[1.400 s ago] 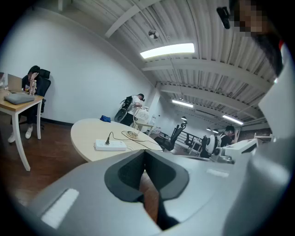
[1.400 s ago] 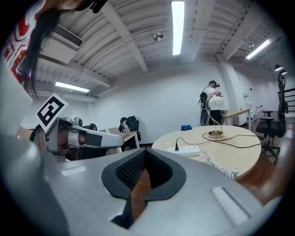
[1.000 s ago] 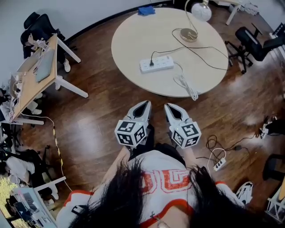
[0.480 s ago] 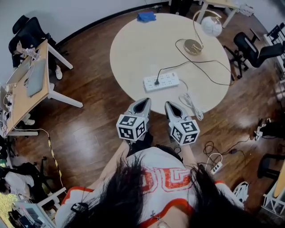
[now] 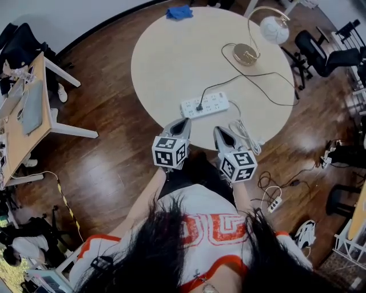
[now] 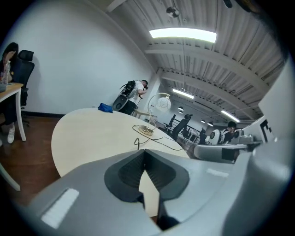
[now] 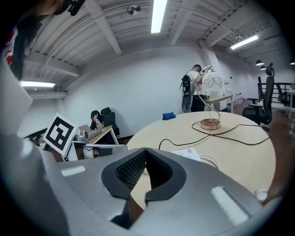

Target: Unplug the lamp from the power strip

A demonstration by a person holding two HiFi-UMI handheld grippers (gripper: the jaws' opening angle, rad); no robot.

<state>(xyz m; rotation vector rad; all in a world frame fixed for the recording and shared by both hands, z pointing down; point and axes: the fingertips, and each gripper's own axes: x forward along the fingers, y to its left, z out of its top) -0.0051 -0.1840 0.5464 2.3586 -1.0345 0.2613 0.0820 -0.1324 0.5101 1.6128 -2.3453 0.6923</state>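
Note:
A white power strip (image 5: 204,106) lies near the front edge of the round beige table (image 5: 171,57), with a black plug (image 5: 199,107) seated in it. Its black cord runs back to the lamp (image 5: 247,54), which has a gold base and a white globe shade (image 5: 274,30). My left gripper (image 5: 184,122) and right gripper (image 5: 219,131) hover side by side at the table's near edge, both shut and empty, just short of the strip. In the right gripper view the strip (image 7: 188,154) and lamp base (image 7: 210,123) lie ahead; in the left gripper view the lamp (image 6: 148,130) shows far off.
The strip's own white cable (image 5: 245,133) is coiled at the table's front right edge. A blue cloth (image 5: 178,12) lies at the far side. Office chairs (image 5: 323,54) stand right, a desk (image 5: 28,114) left, another power strip (image 5: 273,204) on the wooden floor.
The person has stepped closer to the table. Both grippers, still shut, now reach the table's near edge, and the power strip sits just ahead of them.

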